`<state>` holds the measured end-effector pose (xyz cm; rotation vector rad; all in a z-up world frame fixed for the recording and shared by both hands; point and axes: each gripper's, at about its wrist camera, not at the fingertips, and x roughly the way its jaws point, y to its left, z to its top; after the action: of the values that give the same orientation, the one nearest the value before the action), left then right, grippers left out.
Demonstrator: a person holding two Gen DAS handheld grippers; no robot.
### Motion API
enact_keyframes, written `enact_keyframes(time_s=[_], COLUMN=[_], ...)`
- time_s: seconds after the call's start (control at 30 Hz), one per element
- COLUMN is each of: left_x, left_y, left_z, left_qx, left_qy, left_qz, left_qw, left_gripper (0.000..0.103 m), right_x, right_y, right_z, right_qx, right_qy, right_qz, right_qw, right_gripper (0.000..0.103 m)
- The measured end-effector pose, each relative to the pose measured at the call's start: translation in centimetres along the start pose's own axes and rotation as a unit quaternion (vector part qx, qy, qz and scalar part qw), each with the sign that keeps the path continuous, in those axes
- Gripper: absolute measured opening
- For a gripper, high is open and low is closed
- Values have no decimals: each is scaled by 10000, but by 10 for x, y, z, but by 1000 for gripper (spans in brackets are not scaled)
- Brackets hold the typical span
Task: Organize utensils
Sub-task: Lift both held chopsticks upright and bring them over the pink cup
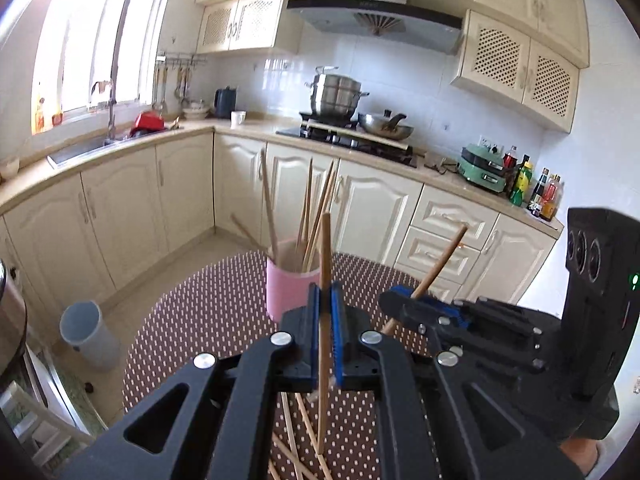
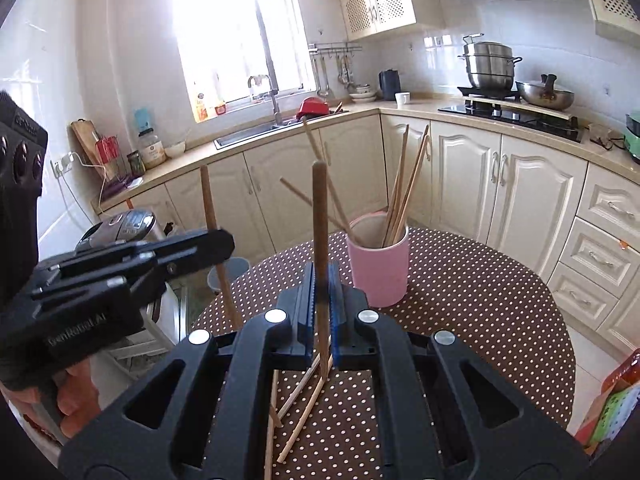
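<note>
A pink cup (image 1: 291, 292) with several wooden chopsticks in it stands on the brown polka-dot table (image 1: 216, 320); it also shows in the right wrist view (image 2: 380, 272). My left gripper (image 1: 325, 300) is shut on an upright wooden chopstick (image 1: 325, 248), just in front of the cup. My right gripper (image 2: 321, 280) is shut on another upright chopstick (image 2: 320, 216), left of the cup. The right gripper shows in the left wrist view (image 1: 416, 300) with its chopstick tilted. The left gripper shows in the right wrist view (image 2: 216, 244). Several loose chopsticks (image 2: 296, 420) lie on the table below the grippers.
Kitchen cabinets and a counter (image 1: 240, 132) with sink, stove, pots and bottles ring the table. A grey bin (image 1: 86, 334) stands on the floor to the left. A rice cooker (image 2: 120, 226) sits left of the table. A colourful box (image 2: 616, 404) lies at the table's right edge.
</note>
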<state>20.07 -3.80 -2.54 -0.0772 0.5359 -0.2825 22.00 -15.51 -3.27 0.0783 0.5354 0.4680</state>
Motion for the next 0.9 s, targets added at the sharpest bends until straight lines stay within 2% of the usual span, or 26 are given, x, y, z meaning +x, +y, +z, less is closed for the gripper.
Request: enact_keyframes(time_s=[0.27,0.57,0.9], left_x=[16,41,72], left_y=[-18,-20,-13], left_z=[39,78,112], left_qx=[285,147,-33], left_qy=[-383,-842,-1511], left_qz=[156,291,443], left_qw=[9987,9959,9875], left_gripper=[6,6,6], right_x=[-8,-2,23], right_y=[-12,-29,-44], right_z=[24,53,72], right_qx=[-35,-88,-91], right_qy=[-270,-461,-441], right_qz=[-153,-316,-385], right_qw=[9995,9984,9982], right_gripper=[6,6,6])
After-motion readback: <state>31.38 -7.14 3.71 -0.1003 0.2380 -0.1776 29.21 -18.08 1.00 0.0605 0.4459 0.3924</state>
